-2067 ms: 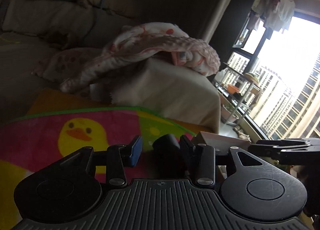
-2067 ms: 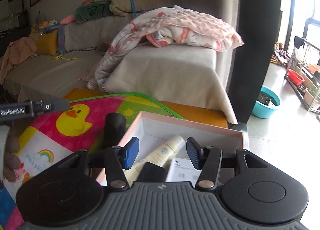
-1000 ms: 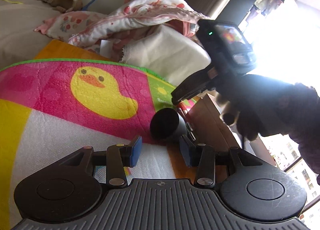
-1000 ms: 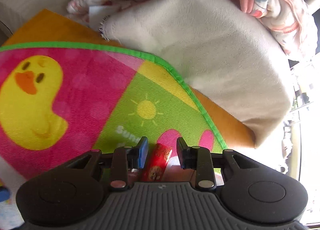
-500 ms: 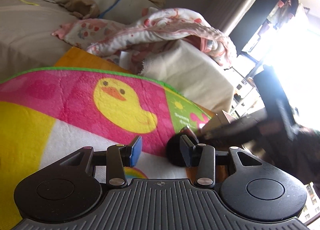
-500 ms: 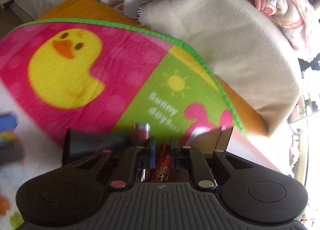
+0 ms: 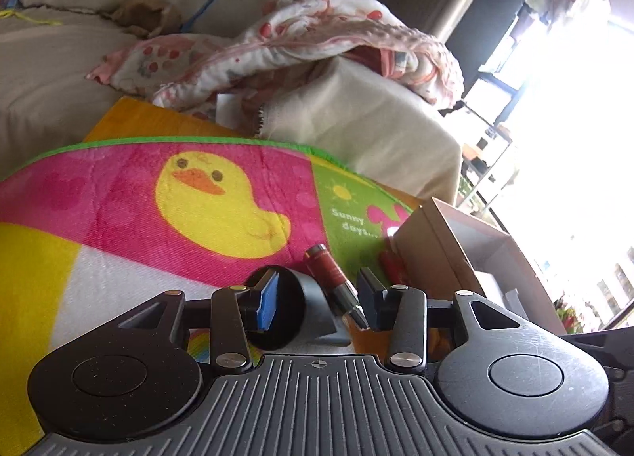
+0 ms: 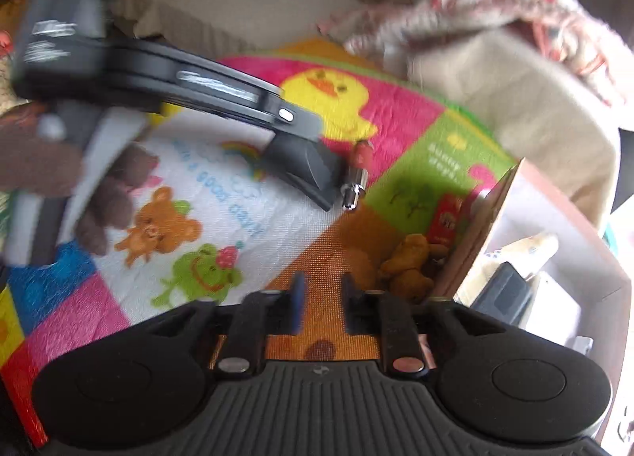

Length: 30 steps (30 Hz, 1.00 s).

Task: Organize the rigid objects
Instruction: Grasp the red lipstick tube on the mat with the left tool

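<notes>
The dark cylinder [image 7: 285, 307] lies on its side low in the centre of the left wrist view, on the cartoon-printed mat [image 7: 119, 202], its round end face towards the camera. Just to its right lies a red metal tube [image 7: 333, 275] with a silver tip, and further right a small red packet [image 7: 392, 264] rests against the outer wall of the open cardboard box [image 7: 436, 254], which fills the right middle of the frame. In the blurred right wrist view, the box sits at the right edge with a pale bottle [image 8: 531, 248] and a dark item already inside; a brown bear-shaped toy [image 8: 412, 260] lies outside its near wall.

The left gripper [image 7: 317, 299] has its jaws moderately open around the cylinder, the blue pad overlapping its face and the far jaw close to the tube's tip. I cannot tell whether either pad touches yet. The risk, as I judge it, is that closing here pinches both items, or nudges the round cylinder so it rolls away across the mat.

The right gripper [image 8: 319, 303] shows a narrow gap between its jaws and holds nothing, hovering over the orange mat border at lower centre.
</notes>
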Tool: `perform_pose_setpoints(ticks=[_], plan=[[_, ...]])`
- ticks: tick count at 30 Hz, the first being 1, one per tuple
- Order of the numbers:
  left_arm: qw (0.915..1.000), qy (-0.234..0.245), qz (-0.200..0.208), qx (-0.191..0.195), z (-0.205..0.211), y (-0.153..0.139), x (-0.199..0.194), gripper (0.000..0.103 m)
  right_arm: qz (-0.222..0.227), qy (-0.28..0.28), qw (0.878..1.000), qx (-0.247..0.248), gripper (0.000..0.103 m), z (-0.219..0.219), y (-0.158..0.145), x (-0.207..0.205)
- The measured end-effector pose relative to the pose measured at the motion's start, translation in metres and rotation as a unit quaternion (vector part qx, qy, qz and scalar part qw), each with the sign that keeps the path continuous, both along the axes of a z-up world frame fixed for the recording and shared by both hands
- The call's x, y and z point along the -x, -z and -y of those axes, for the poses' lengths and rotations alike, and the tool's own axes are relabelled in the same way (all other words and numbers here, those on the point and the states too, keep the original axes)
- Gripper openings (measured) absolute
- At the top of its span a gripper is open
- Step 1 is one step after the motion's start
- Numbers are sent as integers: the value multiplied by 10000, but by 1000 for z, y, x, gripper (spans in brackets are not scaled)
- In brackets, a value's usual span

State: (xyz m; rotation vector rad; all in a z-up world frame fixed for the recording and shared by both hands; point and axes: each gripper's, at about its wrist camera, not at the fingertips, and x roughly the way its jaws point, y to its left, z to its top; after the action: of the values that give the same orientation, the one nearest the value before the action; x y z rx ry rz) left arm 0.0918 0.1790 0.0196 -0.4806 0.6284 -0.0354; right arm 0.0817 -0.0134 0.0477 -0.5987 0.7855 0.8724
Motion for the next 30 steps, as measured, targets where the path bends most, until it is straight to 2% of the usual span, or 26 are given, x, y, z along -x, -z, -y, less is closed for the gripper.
perform_pose_setpoints(ticks=[1,2,6,8,11,15,16,18,22,23,24,26,28,30], plan=[[9999,69,-24,-110,6,-2,-6,47,88,30,9998,-153,49,9,-1,4],[9995,145,-30,-272,13,-5,-12,47,169,86,9994,-301,51,18,-1,6],[9961,198,-242,-829,31,-18,-44,47,300,306,9974,-584,52,50,4,11],[9953,87,-262,-928,35,-24,-58,47,311,408,9960,-733,52,65,10,13],[9956,69,-70,-931,40,-36,-72,46,227,701,9923,-998,52,86,22,8],[9915,69,307,-1260,58,-44,-82,44,91,1112,9852,-1299,52,109,36,4],[9918,201,239,-1241,62,-41,-87,44,52,1183,9836,-1363,52,114,38,4],[9913,510,-273,-1185,71,-28,-109,45,-49,1309,9795,-1529,52,124,44,4],[9872,585,-851,-1215,84,-1,-143,44,-211,1475,9737,-1725,53,135,54,3],[9872,562,-945,-1153,84,5,-149,40,-189,1504,9726,-1764,53,136,55,4],[9873,553,-1015,-1086,84,10,-153,36,-156,1530,9720,-1778,53,136,56,5],[9876,574,-1056,-1007,82,17,-156,20,-114,1561,9712,-1797,54,138,56,8],[9871,830,-921,-1008,84,19,-151,20,-77,1569,9710,-1803,55,139,58,10],[9825,1239,-770,-1160,91,19,-142,20,-27,1549,9714,-1799,55,140,58,13]])
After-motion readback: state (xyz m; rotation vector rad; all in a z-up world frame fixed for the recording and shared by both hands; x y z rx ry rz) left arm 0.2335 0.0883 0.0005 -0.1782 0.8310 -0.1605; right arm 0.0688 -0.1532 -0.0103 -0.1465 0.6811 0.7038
